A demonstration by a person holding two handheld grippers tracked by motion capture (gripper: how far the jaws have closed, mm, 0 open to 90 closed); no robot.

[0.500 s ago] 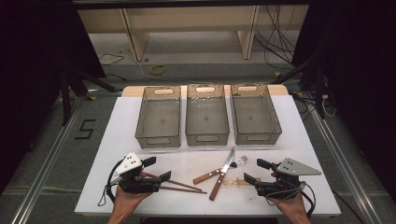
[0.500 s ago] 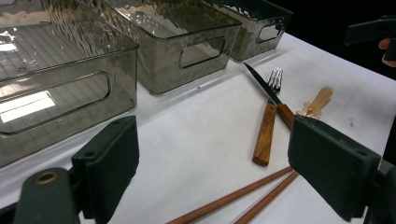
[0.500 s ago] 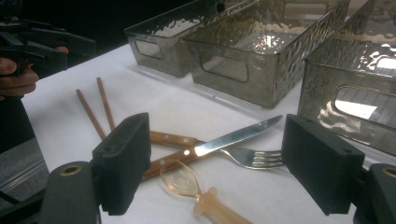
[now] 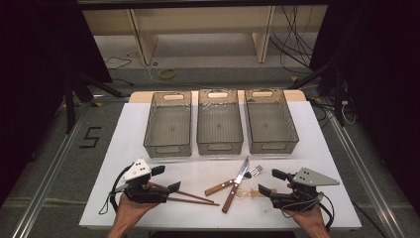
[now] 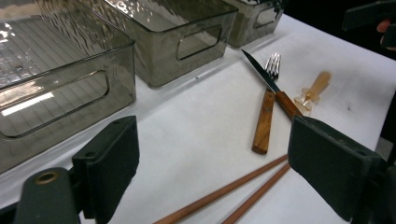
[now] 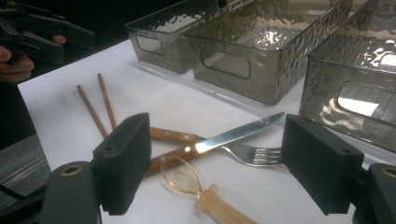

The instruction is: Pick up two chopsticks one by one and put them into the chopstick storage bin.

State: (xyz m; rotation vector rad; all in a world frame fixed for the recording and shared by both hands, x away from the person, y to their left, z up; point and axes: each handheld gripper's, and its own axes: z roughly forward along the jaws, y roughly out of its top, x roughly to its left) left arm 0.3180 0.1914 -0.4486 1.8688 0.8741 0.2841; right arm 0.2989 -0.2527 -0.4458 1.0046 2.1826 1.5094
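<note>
Wooden chopsticks (image 5: 233,196) lay between the left gripper's (image 5: 224,163) spread fingers (image 5: 109,161), wanting a low, level pinch; the right gripper (image 6: 215,163) gaped too.

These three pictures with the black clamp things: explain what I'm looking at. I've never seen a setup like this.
A person sits at a white table holding hand-operated tongs in each hand: the left tongs and the right tongs. One picture looks down from above; the other two come from small cameras riding on each tool, looking out between its two black jaws. On the table stand three clear bins, side by side. In front lie a pair of chopsticks, a knife crossed over a fork, and a small amber spoon. Both tongs are open and hold nothing.
</note>
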